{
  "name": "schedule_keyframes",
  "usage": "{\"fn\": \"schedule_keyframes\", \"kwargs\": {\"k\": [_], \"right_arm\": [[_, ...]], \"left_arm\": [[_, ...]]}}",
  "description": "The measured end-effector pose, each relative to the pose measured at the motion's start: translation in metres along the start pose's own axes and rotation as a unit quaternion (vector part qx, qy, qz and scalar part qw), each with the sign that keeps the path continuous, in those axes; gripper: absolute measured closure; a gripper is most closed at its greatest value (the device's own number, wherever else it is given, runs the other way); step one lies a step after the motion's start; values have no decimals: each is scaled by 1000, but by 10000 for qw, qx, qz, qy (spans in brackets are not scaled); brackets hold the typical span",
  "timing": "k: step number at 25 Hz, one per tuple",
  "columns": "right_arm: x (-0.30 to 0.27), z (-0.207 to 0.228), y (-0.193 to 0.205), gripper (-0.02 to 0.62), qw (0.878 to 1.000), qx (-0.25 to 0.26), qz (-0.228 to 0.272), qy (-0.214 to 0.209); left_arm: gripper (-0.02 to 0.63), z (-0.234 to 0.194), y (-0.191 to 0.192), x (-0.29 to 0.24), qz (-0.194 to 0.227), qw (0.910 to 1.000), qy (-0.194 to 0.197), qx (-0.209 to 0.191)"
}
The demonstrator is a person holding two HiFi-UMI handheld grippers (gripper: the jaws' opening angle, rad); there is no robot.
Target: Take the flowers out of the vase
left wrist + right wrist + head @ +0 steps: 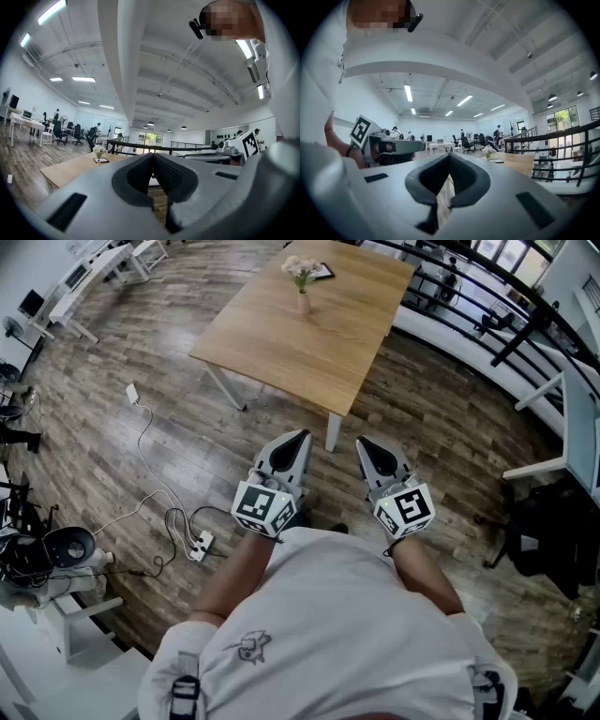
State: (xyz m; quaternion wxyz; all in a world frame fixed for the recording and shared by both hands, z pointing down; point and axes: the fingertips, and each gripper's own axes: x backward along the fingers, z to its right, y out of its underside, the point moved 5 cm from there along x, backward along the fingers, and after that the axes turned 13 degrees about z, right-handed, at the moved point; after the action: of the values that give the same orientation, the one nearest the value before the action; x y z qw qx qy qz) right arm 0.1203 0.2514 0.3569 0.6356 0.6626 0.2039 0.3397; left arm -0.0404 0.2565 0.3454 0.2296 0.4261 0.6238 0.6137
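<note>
Two grey plastic claws are held level just ahead of the person's white-shirted chest. The left claw (301, 436) and the right claw (362, 442) each have their dark-lined jaws pressed together, with nothing between them. Well apart from both, a small bunch of pale pink-white flowers (302, 268) on green stems stands upright in a slim pink vase (303, 304). The vase sits near the far end of the light wooden desk (309, 343) (a dark flat tablet (322, 271) lies just beside it). Brown plank floor (187, 427) lies between the claws and the desk.
</note>
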Motion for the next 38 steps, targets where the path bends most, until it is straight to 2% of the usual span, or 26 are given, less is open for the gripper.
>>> {"fn": "schedule_keyframes", "kwargs": {"k": [9,16,26,32,38], "right_arm": [[-42,11,11,593,10000,3,-47,-6],[-93,14,18,592,10000,42,-49,18],[-194,12,31,592,9999,1,-94,141],[-223,15,42,592,9994,-34,-236,264],[-235,51,48,592,9991,-80,-250,341]], "left_arm": [[603,-42,2,-21,-6,10000,1,32],[603,-95,-1,-33,34,9999,-9,95],[603,-189,-9,-62,-78,9992,375,61],[601,-221,-8,-75,-147,9985,502,171],[603,-232,7,-106,-189,9983,470,291]]}}
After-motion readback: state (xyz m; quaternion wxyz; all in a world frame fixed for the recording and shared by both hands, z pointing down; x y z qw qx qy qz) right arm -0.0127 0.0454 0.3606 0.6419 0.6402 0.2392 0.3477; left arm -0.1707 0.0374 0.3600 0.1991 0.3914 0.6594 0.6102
